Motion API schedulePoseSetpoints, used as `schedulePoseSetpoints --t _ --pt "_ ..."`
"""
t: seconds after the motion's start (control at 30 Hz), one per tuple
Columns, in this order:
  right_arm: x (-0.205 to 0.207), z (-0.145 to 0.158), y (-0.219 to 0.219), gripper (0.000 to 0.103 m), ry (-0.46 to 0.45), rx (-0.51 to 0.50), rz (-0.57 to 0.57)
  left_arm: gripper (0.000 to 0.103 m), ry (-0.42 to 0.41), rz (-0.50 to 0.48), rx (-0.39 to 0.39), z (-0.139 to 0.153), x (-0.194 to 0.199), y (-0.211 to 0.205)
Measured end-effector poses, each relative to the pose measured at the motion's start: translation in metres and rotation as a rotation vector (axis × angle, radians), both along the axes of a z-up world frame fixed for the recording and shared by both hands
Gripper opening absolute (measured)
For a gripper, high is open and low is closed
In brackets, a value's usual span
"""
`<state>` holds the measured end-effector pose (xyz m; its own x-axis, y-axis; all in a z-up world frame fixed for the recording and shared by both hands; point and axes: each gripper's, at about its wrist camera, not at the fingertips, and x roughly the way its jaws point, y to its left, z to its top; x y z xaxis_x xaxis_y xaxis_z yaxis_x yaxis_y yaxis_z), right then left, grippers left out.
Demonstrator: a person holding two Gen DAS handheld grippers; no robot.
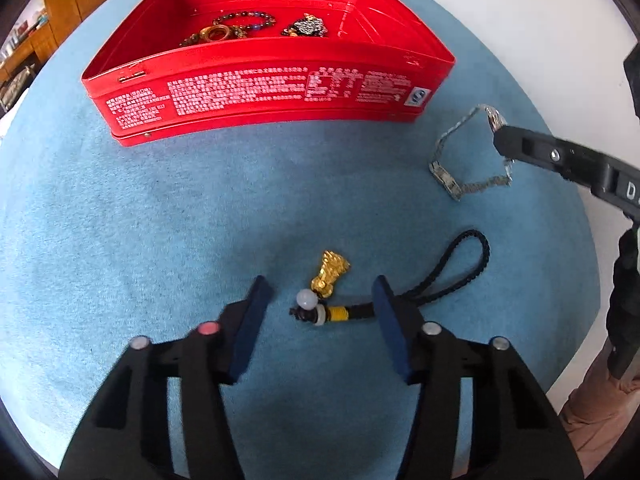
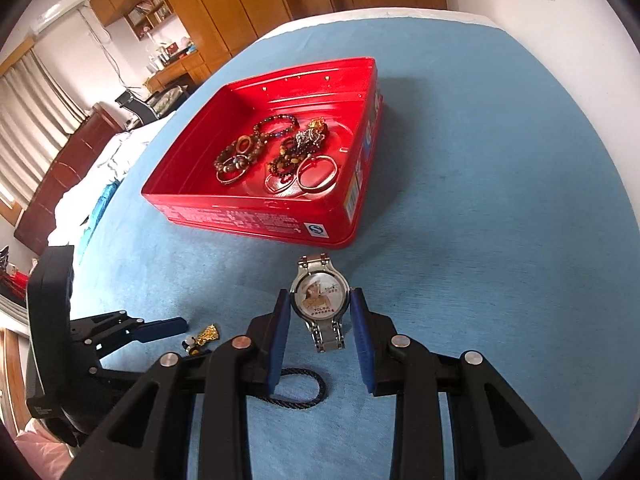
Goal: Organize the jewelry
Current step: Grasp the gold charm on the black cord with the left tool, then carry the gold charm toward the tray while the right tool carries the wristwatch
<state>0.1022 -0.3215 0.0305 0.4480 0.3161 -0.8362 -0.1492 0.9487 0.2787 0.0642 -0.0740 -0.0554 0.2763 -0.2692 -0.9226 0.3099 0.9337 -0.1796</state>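
Red tin (image 2: 256,216) beyond watch (image 2: 320,300), charm (image 1: 330,274)

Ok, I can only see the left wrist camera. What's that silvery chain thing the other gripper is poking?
Observer: It's a wristwatch. The right wrist view shows its round face, printed with a picture of a person.
Operator: Is it grabbed?
Observer: The right gripper has a pad close against each side of the case. I cannot tell whether it is squeezing.
Operator: What else is in the red tin?
Observer: Metal bangles lie just behind its near wall, which hides them from your camera.
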Motion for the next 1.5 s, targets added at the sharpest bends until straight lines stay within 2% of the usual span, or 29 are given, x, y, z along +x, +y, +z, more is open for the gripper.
schedulePoseSetpoints --t 0.03,0.13,0.3,0.47,0.57,0.63,0.8,1.0,1.17,1.3,1.33,1.37,1.5 --pt "0.001 -0.002 0.001 0.030 0.003 0.000 0.002 0.027 -0.006 0.006 0.009 -0.001 0.000 -0.001" --pt "0.002 -0.008 0.004 0.030 0.017 -0.003 0.006 0.009 -0.005 0.005 0.009 -0.003 0.003 -0.001" --pt "0.007 -0.019 0.011 0.030 0.047 -0.006 0.014 0.009 -0.006 0.003 -0.029 0.000 0.005 0.012" --pt "0.010 -0.025 0.019 0.031 0.060 -0.005 0.029 0.008 -0.058 0.064 -0.051 0.011 0.017 0.034" --pt "0.012 -0.030 0.025 0.031 0.071 -0.011 0.042 0.008 -0.102 0.087 -0.042 0.020 0.021 0.046" --pt "0.015 -0.034 0.029 0.031 0.086 -0.013 0.048 0.008 -0.097 0.095 -0.035 0.017 0.031 0.049" --pt "0.022 -0.047 0.036 0.031 0.124 -0.025 0.052 0.008 -0.061 0.109 -0.017 0.002 0.055 0.050" --pt "0.027 -0.051 0.039 0.031 0.142 -0.037 0.051 0.009 -0.057 0.105 -0.030 -0.002 0.060 0.048" --pt "0.031 -0.052 0.046 0.040 0.138 -0.052 0.065 0.012 -0.067 0.102 -0.015 -0.005 0.065 0.042" --pt "0.030 -0.051 0.053 0.039 0.118 -0.097 0.073 0.012 -0.097 0.092 0.018 -0.010 0.071 0.032" --pt "0.029 -0.051 0.053 0.031 0.109 -0.116 0.069 0.010 -0.107 0.091 0.028 -0.006 0.062 0.034" --pt "0.028 -0.051 0.053 0.031 0.102 -0.131 0.063 0.010 -0.113 0.090 0.034 -0.007 0.064 0.032" --pt "0.024 -0.049 0.047 0.031 0.112 -0.095 0.044 0.009 -0.124 0.094 0.038 -0.007 0.063 0.030"
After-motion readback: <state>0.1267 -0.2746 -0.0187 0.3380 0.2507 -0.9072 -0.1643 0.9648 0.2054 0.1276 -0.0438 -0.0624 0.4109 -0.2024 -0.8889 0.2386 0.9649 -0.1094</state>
